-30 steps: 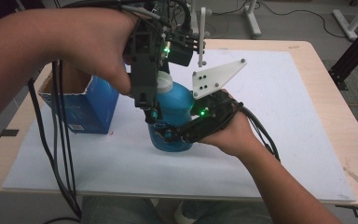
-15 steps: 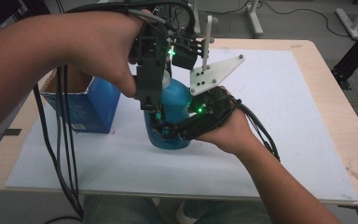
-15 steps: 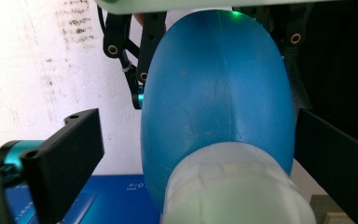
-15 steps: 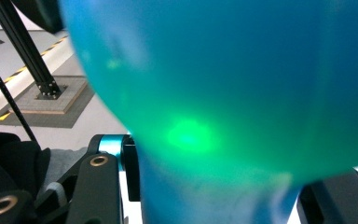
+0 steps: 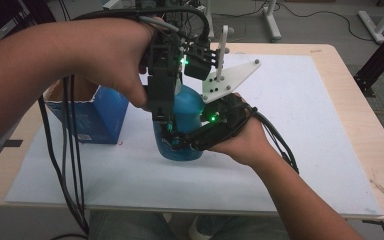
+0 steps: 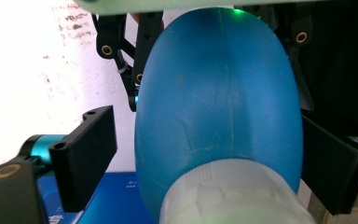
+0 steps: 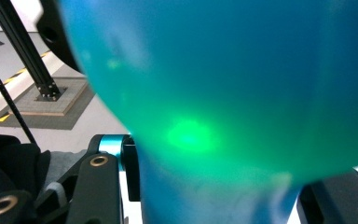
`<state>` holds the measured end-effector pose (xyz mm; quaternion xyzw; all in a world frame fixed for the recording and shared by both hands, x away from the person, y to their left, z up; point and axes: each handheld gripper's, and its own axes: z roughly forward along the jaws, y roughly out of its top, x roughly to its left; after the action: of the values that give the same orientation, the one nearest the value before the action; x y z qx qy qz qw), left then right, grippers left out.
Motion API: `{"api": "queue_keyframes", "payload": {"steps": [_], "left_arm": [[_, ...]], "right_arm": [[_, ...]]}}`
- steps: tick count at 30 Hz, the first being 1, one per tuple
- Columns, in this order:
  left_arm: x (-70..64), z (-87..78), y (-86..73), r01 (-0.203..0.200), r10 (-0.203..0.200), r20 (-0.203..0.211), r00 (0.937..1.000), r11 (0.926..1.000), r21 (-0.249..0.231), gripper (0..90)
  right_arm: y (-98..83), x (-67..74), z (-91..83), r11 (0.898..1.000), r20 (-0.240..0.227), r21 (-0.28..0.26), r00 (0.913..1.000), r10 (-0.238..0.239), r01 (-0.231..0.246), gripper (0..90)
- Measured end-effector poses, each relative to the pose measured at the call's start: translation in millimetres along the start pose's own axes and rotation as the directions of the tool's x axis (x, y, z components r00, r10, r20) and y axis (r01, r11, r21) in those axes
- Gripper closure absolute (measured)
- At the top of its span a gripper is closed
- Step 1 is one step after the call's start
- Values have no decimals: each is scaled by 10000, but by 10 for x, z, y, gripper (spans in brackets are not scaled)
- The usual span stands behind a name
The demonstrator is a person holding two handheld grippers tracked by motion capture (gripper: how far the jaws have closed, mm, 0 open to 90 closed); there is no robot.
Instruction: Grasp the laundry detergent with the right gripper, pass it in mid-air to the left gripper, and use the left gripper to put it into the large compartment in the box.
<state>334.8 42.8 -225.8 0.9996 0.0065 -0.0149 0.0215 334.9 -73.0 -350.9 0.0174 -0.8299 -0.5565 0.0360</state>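
Left gripper (image 5: 166, 120) has shifted slightly, half-hiding the blue bottle (image 5: 185, 107).

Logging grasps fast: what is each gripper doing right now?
Left gripper: jaws straddle the blue bottle; contact cannot be told.
Right gripper: jaws flank the bottle's base; grip cannot be told.

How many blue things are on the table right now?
2: a blue bottle standing mid-table between both tools, and an open blue box to its left on the white sheet. Arms and tools may hide more.
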Motion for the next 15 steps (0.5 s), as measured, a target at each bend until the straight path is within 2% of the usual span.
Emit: {"api": "queue_keyframes", "payload": {"steps": [15], "left_arm": [[-10, 10, 36, -188, 189, -125, 9997, 9998, 93, 197]], "right_arm": [[1, 3, 16, 10000, -52, 12, 10000, -52, 52, 457]]}}
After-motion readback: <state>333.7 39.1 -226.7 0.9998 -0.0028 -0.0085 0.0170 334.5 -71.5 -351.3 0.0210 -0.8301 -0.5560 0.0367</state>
